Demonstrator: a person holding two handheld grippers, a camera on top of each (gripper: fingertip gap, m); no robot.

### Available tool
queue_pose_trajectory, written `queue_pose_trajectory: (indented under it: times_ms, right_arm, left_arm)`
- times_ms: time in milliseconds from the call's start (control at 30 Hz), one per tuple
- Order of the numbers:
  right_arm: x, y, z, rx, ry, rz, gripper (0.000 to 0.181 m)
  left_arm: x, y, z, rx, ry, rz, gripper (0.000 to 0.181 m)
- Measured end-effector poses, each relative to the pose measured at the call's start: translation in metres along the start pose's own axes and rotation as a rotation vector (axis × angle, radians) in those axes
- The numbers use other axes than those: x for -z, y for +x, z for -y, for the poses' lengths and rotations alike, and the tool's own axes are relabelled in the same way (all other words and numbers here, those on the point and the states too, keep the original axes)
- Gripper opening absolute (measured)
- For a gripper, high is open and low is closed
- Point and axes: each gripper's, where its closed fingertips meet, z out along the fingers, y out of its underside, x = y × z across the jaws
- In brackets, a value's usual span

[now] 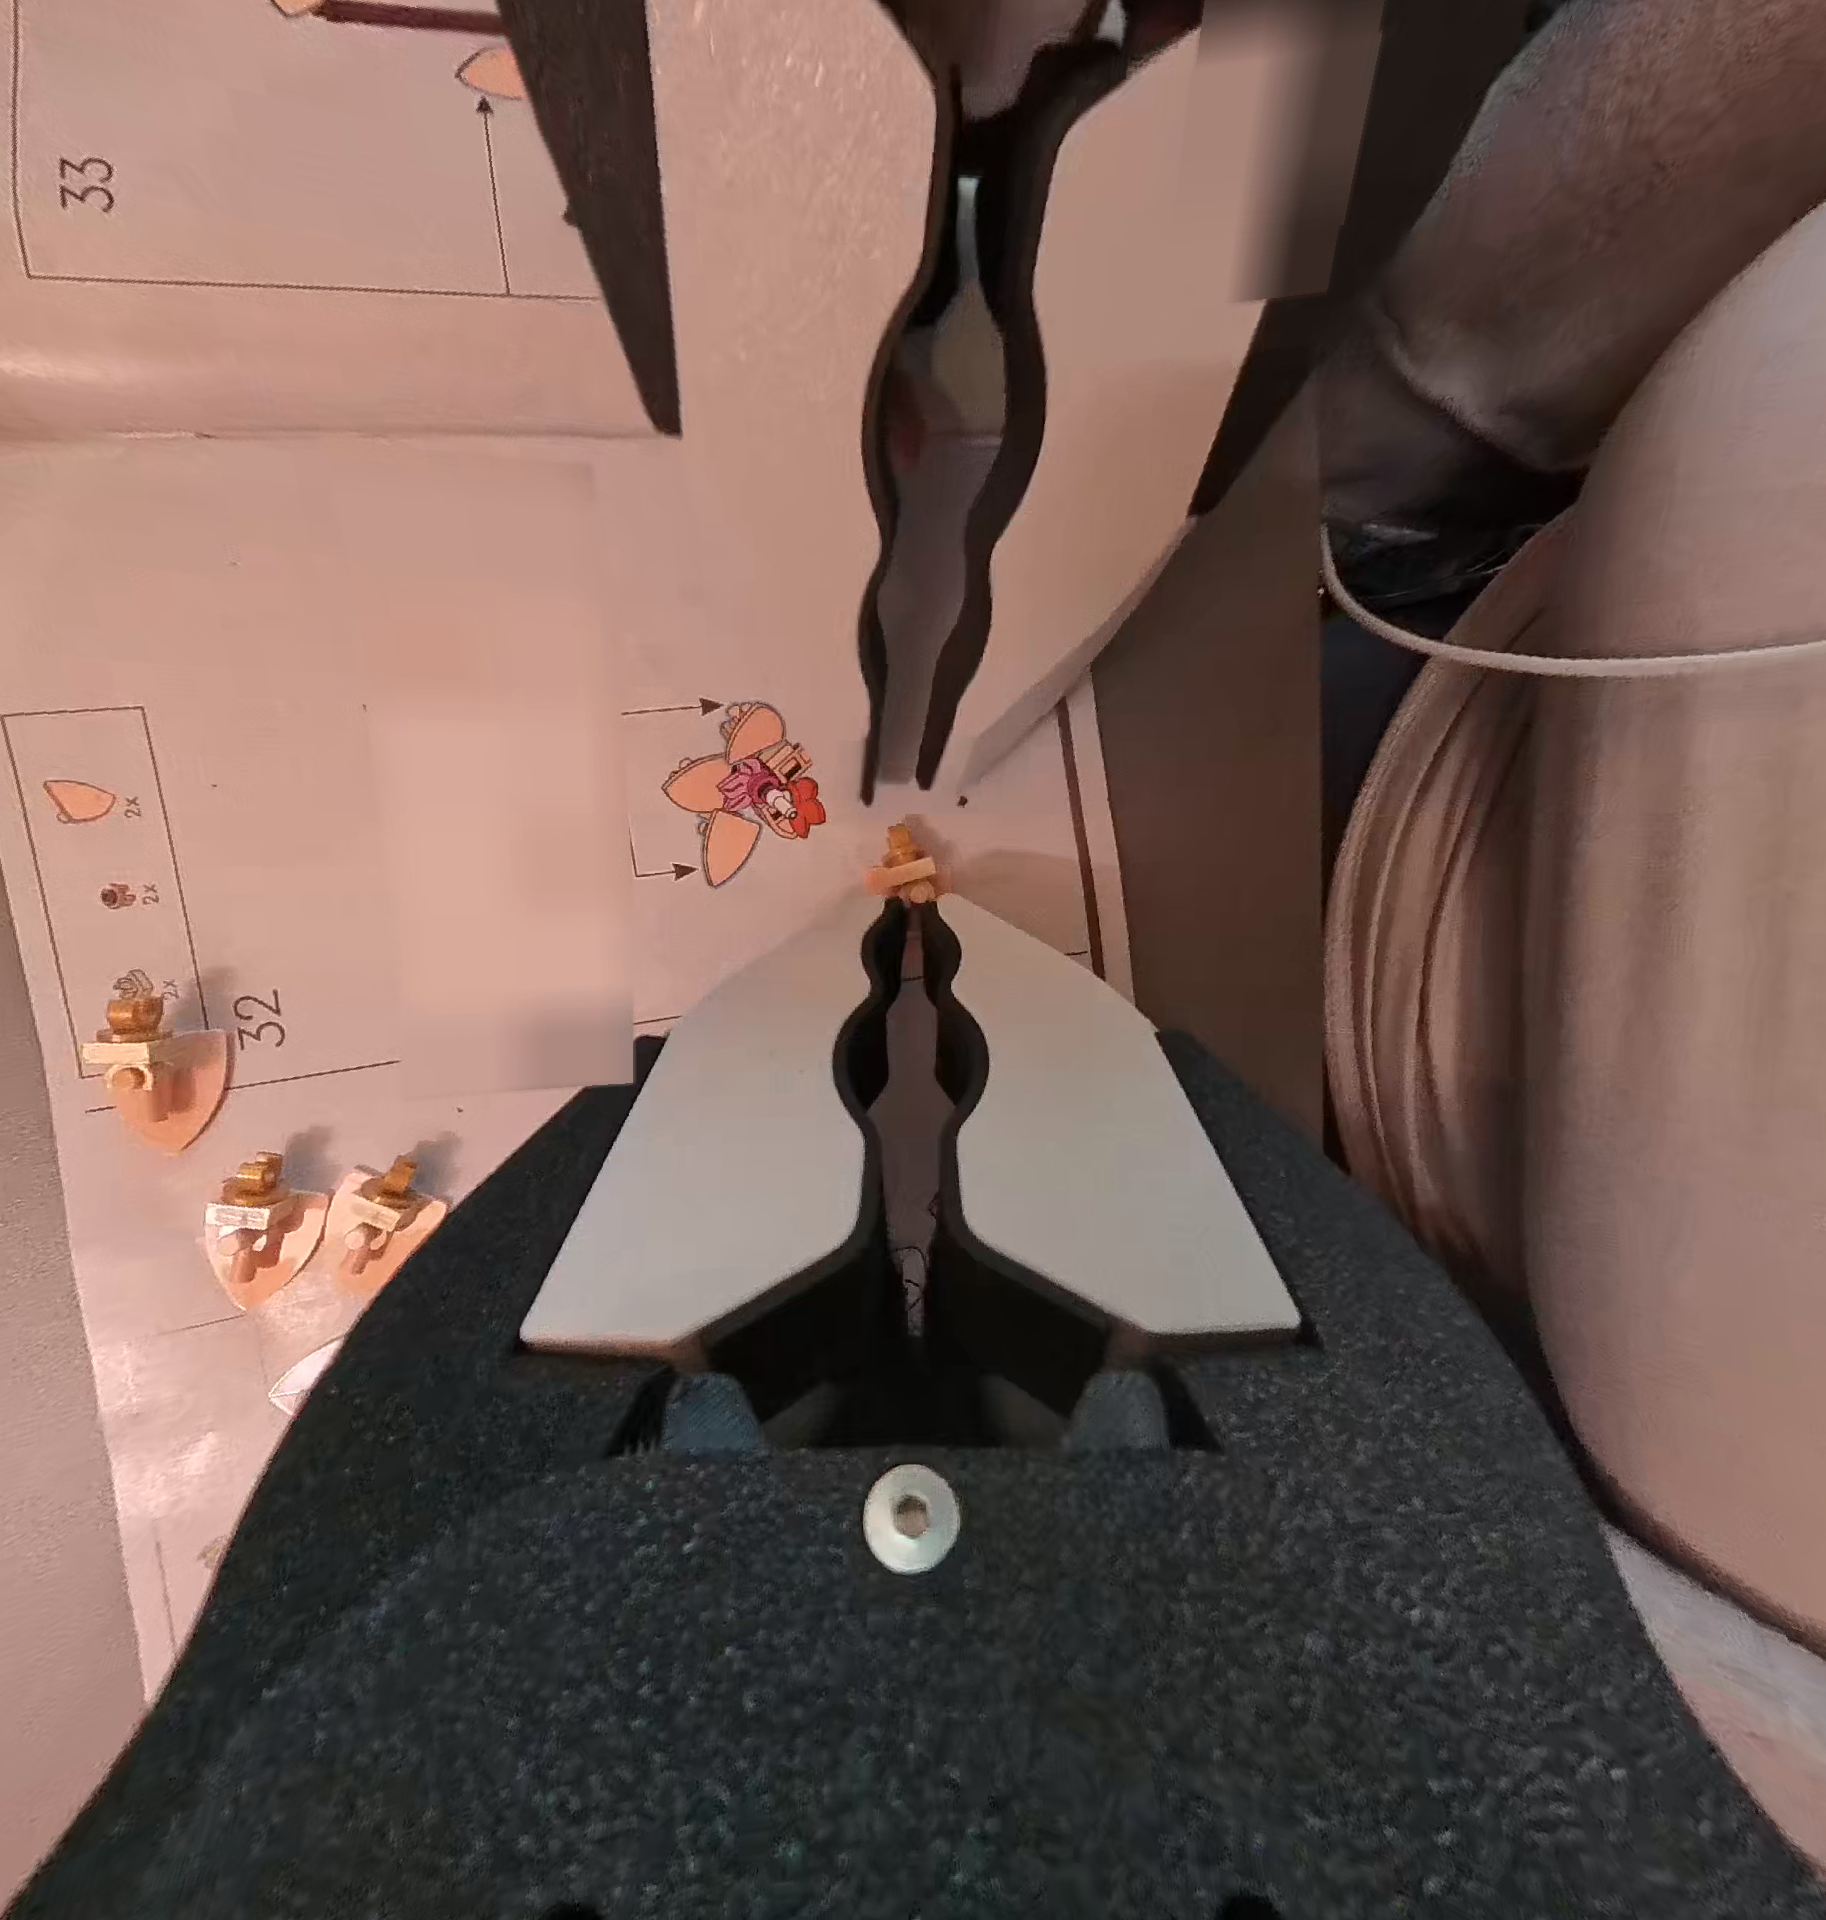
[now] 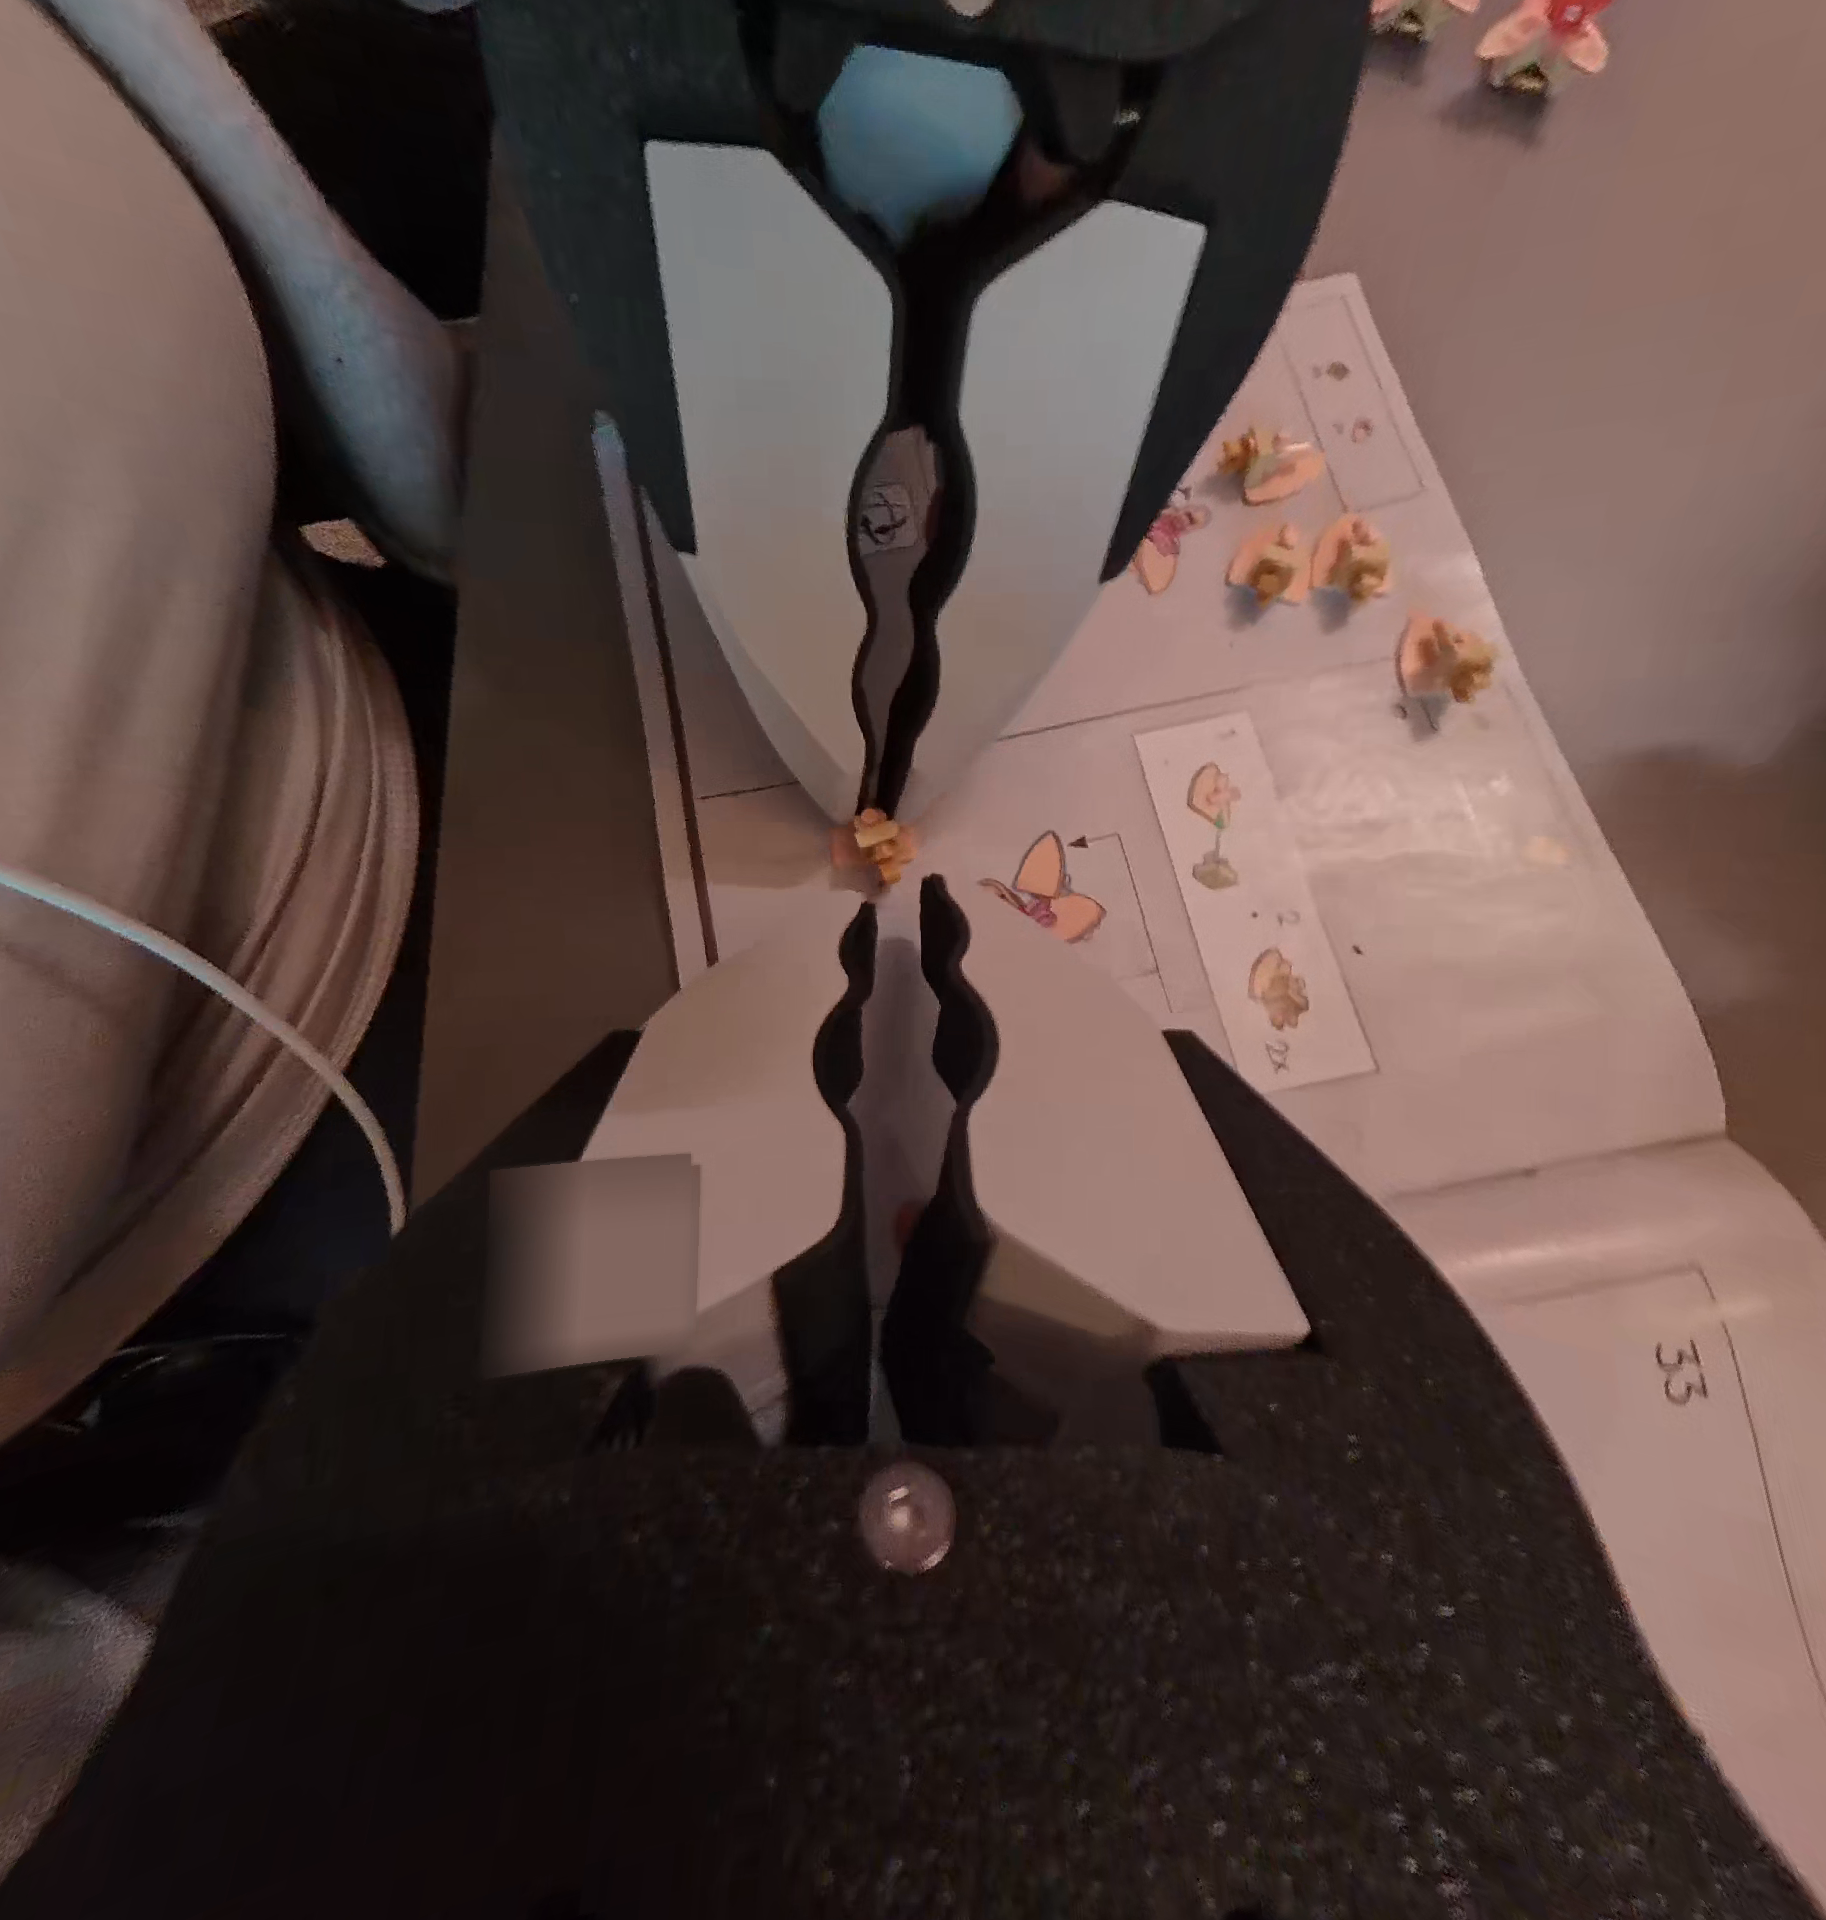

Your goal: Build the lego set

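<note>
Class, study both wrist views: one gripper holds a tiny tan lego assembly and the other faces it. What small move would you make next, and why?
Probably ease the right gripper forward to close on the tan lego assembly. The left gripper is shut on that piece, while the right gripper's tips stand slightly apart just short of it, so it seems ready to grip or press.

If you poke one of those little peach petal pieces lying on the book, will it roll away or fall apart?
Probably neither. Each petal piece lies on its broad, flat-looking side on the instruction booklet, so it would likely slide, not roll. It looks tiny and plastic, so likely very light. The small gold clip on top seems only snapped on; a hard poke might pop it off.
</note>
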Motion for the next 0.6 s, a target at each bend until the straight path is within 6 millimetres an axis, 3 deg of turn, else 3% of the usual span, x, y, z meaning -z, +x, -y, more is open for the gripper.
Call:
queue_pose_trajectory:
  times_ms: [600]
  right_arm:
    - [-0.0074,-0.0018,-0.0002,0.087,-0.080,0.026,0.002]
  left_arm:
    - [-0.0009,-0.0005,-0.0001,-0.022,-0.031,0.068,0.003]
